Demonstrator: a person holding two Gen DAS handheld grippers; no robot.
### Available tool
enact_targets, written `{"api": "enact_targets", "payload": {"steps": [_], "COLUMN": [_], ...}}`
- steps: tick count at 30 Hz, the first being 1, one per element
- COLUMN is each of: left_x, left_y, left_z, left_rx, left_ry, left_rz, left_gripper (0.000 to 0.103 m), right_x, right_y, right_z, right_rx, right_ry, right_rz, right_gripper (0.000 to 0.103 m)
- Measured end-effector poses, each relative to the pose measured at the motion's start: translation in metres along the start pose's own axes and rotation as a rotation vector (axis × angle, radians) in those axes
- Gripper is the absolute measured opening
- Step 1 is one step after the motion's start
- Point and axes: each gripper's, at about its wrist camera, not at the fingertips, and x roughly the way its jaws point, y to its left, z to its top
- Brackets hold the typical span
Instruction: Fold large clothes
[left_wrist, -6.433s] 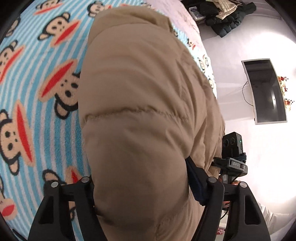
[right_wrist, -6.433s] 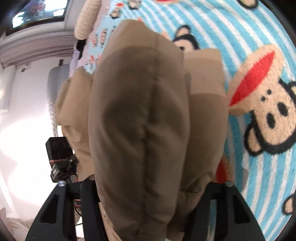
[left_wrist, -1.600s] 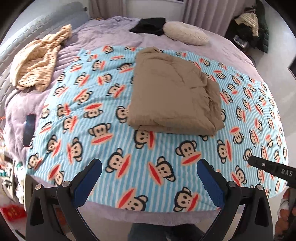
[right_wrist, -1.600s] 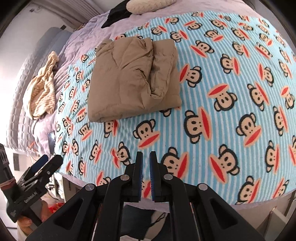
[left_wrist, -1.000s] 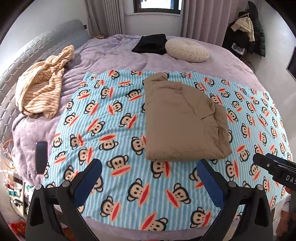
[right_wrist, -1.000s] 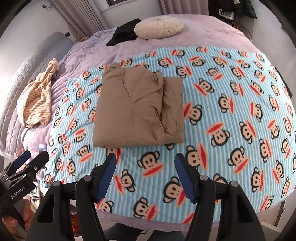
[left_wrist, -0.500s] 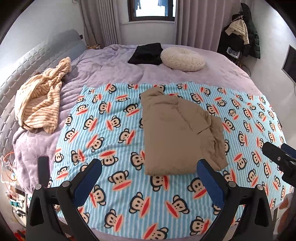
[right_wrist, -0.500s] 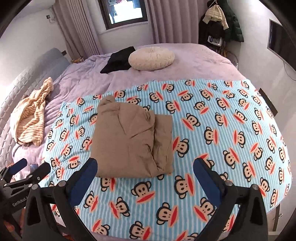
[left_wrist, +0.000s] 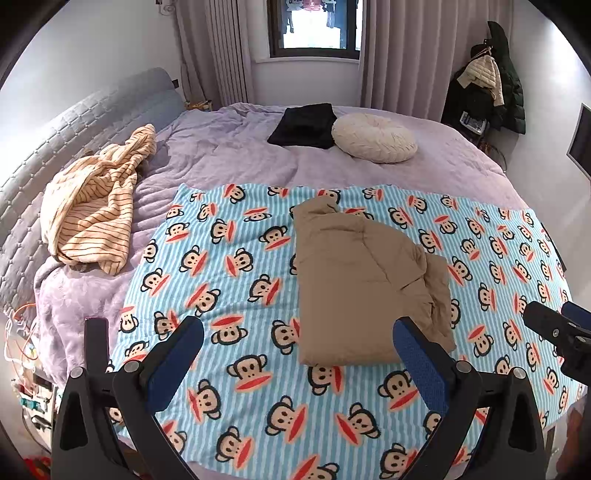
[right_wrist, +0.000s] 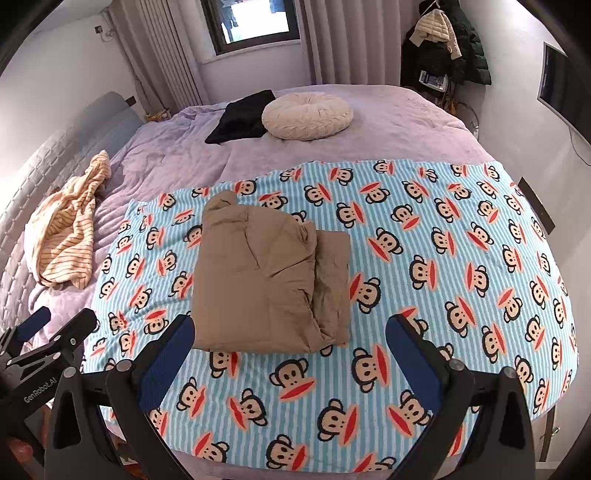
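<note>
While both tools gape empty, the folded jacket (right_wrist: 266, 280) lies beyond them.

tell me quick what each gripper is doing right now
Left gripper: open, holding nothing.
Right gripper: open, holding nothing; the folded tan jacket lies free on the blanket.

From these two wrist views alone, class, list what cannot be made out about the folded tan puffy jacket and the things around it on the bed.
- Folded tan puffy jacket: underside and inner layers hidden by its own top fold, both views.
- Black garment: one edge covered by the round cream cushion; type unclear.
- Striped beige garment: crumpled, shape unreadable.
- Dark flat object at the bed edge: partly behind the left gripper finger.
</note>
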Motion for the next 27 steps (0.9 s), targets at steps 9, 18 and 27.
{"api": "enact_targets", "payload": {"steps": [9, 18, 27], "left_x": [-0.0014, -0.0035, -0.0039], "left_y": [0.0021, 0.0015, 0.0009], "left_z": [-0.0010, -0.0032, -0.0042], "left_rx": [-0.005, -0.005, -0.006], "left_ry": [0.000, 0.003, 0.005], "left_rz": [-0.002, 0.000, -0.002], "left_gripper": [0.102, 0.102, 0.102], "right_x": [0.0003, 0.0000, 0.0002], "right_y": [0.0004, 0.0003, 0.0003], "right_z": [0.0006, 0.0007, 0.0009], "right_rx": [-0.003, 0.000, -0.002], "right_ry": [0.005, 0.003, 0.005], "right_rz": [0.001, 0.001, 0.001], "right_gripper": [0.103, 0.103, 0.103]}}
